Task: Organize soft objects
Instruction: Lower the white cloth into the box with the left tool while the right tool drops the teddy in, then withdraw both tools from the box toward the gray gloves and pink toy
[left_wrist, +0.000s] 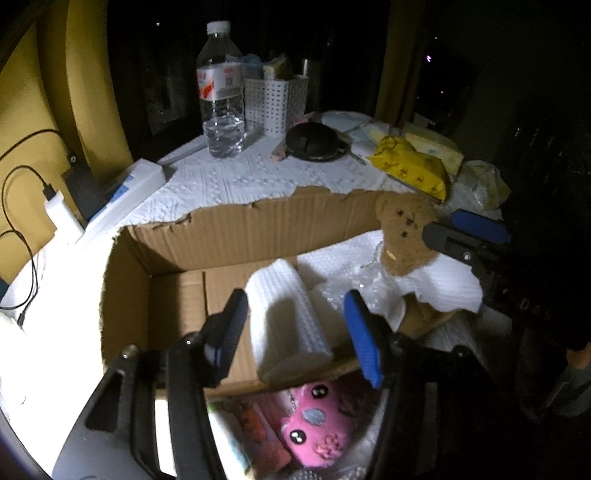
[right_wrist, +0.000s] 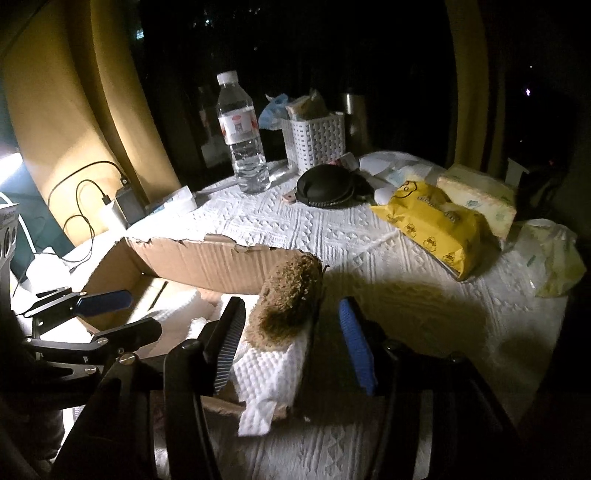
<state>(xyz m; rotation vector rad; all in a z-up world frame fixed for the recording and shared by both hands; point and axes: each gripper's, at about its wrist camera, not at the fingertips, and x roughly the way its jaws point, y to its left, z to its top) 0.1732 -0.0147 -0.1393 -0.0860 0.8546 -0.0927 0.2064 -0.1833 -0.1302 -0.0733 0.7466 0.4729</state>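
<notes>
Left wrist view: the left claw (left_wrist: 295, 332) is held spread above the open cardboard box (left_wrist: 258, 225), with nothing between its fingers. A rolled white towel (left_wrist: 288, 314) is seen lying on the box floor directly below the gap. A brown teddy bear (left_wrist: 404, 236) is propped at the far right corner of the box on crumpled white paper towel (left_wrist: 443, 284). A pink plush toy (left_wrist: 317, 421) is visible below the claw, outside the near wall of the box. The right claw (left_wrist: 465, 229) is seen just beside the bear, spread, with the bear not gripped.

Right wrist view: the right claw (right_wrist: 291, 339) is shown spread, its fingers set on either side of the teddy bear (right_wrist: 291, 299) without contact being evident. The bear is seated on the paper towel (right_wrist: 269, 369) draped over the box edge (right_wrist: 207, 258). The left claw (right_wrist: 118, 314) is seen open over the box interior. A water bottle (right_wrist: 243, 140), a white basket (right_wrist: 317, 136) and a yellow packet (right_wrist: 436, 221) are left standing on the bench (right_wrist: 369, 258).

Hazard: if the right claw is closed here, the loose paper towel could be pinched together with the bear and dragged out. A shallow grip on the fur could let the bear slip over the box edge onto the bench.
</notes>
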